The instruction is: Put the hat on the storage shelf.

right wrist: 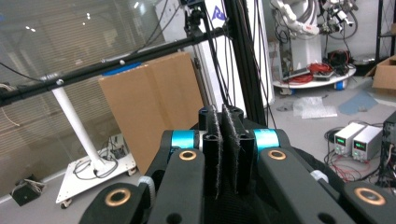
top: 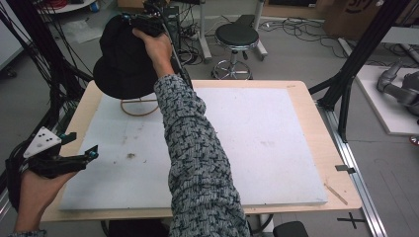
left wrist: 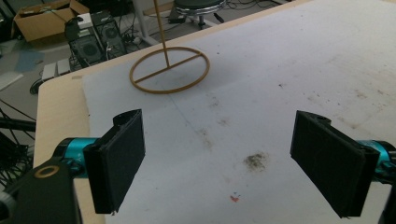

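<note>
- Holding the right gripper (top: 148, 22) high above the far left corner of the table (top: 304, 106), at the end of an outstretched sleeve (top: 197, 163).
- Pinching black hat (top: 123, 59) fabric between the right jaws: in the right gripper view the pads (right wrist: 212, 154) are standing nearly together, with a thin dark layer between them.
- Hanging the hat in the air above the stand (top: 140, 106), brim down; contact between hat and stand rod cannot be told.
- Resting the stand's ring base (left wrist: 169, 70) on the white board (top: 267, 148) near its far left corner, with the thin rod (left wrist: 162, 28) rising upright from the crossbar.
- Holding the left gripper (top: 79, 145) at the near left edge of the table, low over the board's left edge.
- Keeping the left jaws wide apart and empty: in the left gripper view both pads (left wrist: 121, 158) are flanking bare, stained board surface.
- Showing a dark smudge (left wrist: 254, 160) on the board between the left jaws.
- Standing beyond the far edge, on the floor: a black stool (top: 236, 39).
</note>
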Demonstrator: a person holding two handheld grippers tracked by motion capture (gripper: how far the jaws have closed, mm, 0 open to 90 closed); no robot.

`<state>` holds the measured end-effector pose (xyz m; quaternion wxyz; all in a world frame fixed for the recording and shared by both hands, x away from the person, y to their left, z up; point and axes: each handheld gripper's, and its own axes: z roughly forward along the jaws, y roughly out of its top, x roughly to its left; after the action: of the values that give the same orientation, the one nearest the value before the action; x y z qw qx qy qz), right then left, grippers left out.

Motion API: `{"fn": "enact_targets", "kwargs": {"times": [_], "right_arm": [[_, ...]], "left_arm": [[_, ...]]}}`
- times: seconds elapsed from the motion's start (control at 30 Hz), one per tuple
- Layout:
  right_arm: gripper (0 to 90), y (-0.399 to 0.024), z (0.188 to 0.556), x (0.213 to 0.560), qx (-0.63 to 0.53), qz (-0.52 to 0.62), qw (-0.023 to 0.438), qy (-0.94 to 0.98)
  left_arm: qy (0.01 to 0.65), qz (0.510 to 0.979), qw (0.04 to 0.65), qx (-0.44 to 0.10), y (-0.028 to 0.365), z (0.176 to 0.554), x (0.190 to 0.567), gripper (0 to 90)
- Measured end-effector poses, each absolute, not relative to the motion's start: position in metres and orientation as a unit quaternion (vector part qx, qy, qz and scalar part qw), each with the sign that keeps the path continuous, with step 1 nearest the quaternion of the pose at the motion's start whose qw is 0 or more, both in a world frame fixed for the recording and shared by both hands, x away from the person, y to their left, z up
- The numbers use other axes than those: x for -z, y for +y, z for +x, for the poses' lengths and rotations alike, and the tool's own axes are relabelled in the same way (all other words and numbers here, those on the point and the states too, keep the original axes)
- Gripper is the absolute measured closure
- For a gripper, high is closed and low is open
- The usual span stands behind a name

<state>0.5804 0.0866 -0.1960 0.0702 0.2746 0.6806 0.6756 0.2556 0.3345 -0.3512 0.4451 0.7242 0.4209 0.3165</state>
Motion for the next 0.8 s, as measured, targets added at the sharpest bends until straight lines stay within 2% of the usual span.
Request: {"fn": "enact_targets", "kwargs": {"times": [0.27, 0.33, 0.4, 0.47, 0.8], "right_arm": [[85.7, 0.099, 0.583, 0.21, -0.648, 0.283, 0.071, 0.703], [83.6, 0.102, 0.584, 0.213, -0.633, 0.283, 0.073, 0.717], [76.2, 0.103, 0.584, 0.214, -0.632, 0.284, 0.078, 0.717], [76.2, 0.104, 0.584, 0.213, -0.619, 0.281, 0.088, 0.728], [71.4, 0.081, 0.582, 0.211, -0.616, 0.286, 0.096, 0.728]], "left_arm": [[0.422, 0.725, 0.443, -0.315, 0.334, 0.253, 0.353, 18.1], [0.421, 0.725, 0.444, -0.316, 0.334, 0.253, 0.353, 18.2], [0.422, 0.724, 0.444, -0.317, 0.336, 0.253, 0.352, 18.2], [0.423, 0.723, 0.446, -0.317, 0.337, 0.253, 0.352, 18.2], [0.416, 0.728, 0.446, -0.313, 0.33, 0.258, 0.352, 18.2]]}}
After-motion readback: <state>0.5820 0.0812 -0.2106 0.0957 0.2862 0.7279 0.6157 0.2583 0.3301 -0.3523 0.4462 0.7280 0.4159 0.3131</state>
